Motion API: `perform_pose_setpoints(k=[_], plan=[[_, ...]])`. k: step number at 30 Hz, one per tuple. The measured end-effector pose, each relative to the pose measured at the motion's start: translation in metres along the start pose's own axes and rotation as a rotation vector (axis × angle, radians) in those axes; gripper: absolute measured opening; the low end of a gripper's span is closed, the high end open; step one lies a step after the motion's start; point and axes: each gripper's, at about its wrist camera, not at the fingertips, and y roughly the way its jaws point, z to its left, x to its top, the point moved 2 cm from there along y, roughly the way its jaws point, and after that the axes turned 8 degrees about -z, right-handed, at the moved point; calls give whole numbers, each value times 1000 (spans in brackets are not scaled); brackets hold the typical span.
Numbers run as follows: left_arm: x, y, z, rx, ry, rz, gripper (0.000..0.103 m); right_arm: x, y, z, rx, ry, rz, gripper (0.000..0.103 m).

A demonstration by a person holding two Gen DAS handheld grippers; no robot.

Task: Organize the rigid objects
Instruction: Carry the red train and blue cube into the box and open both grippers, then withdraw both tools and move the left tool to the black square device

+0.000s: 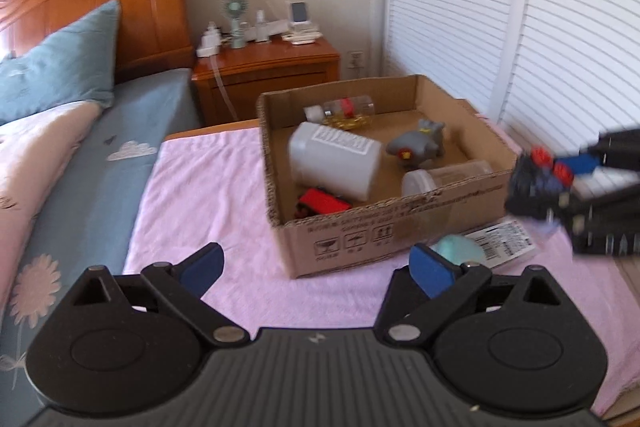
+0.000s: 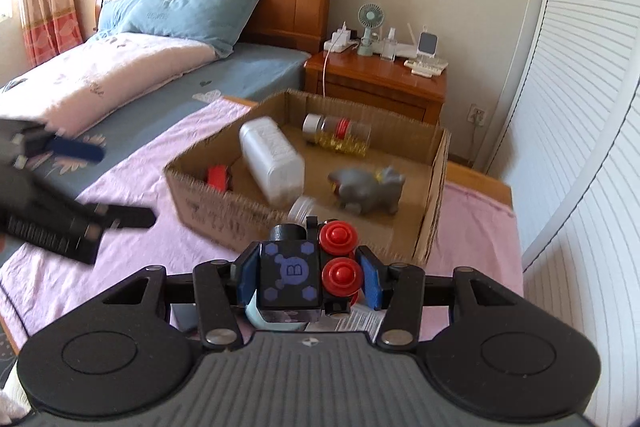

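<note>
Black toy block with purple hexagon print and red round knobs (image 2: 310, 273), clamped between the blue pads of the right gripper (image 2: 308, 277), raised just short of the open brown cardboard box (image 2: 436, 187) on the pink cloth (image 2: 132, 247). Left gripper (image 1: 316, 265) spread wide, nothing between its pads. Inside the box: white plastic bottle (image 2: 274, 163), grey toy animal (image 2: 366, 189), clear jar (image 2: 340, 133). Red toy (image 2: 218, 177) half hidden behind the box wall. Pale blue item (image 1: 460, 247) largely masked by a fingertip, unidentifiable.
</note>
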Motion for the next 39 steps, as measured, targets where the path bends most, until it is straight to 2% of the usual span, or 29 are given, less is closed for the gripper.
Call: perform_pose_setpoints(k=[8,14,21,23,25,27,39], plan=[[-1,-15,2,4,3,-24,99,45,39,-25,-17,23,1,55],[-2,-18,6,11,0,-25,99,72,90,-42,-37,43,51,55],[-4,-17,13,22,-34,-22,99,88,145,-56,-84,74,107,55],[-5,-16,16,24,-46,-19,99,90,154,-61,-107,87,104,65],[-6,-15,18,28,-52,-12,99,89,157,-64,-112,112,114,95],[-6,-15,18,30,-53,-7,99,86,151,-63,-112,127,99,102],[-9,-26,10,45,-52,1,99,65,91,-35,-100,121,98,103]])
